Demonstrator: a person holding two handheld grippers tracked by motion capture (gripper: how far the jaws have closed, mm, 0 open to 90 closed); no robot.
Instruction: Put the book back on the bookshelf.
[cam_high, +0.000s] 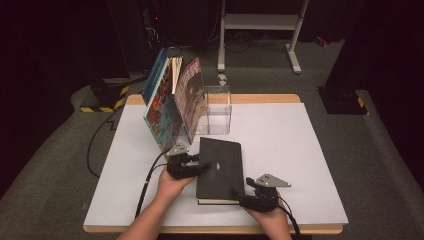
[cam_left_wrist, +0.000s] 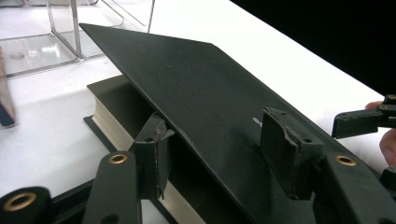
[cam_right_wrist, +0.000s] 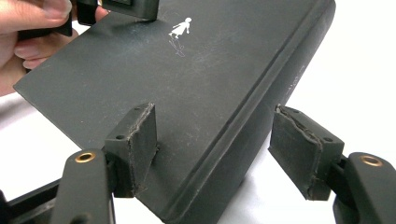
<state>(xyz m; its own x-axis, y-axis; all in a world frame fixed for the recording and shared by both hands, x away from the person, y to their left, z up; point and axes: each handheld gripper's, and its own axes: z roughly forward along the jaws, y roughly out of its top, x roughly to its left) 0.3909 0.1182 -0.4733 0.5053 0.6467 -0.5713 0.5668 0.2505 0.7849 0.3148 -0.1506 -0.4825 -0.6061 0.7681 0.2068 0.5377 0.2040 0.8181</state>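
Left gripper half-closed around lifted black book cover.

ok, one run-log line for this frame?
left claw: jaws astride lifted cover of black book, not gripping | right claw: astride book spine corner, open | clear stand behind

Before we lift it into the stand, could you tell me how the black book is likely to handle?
The black book looks thick, so probably heavy. Its cover already lifts off the pages, so it may flop open if held by the cover alone. The matte surface should grip fairly well.
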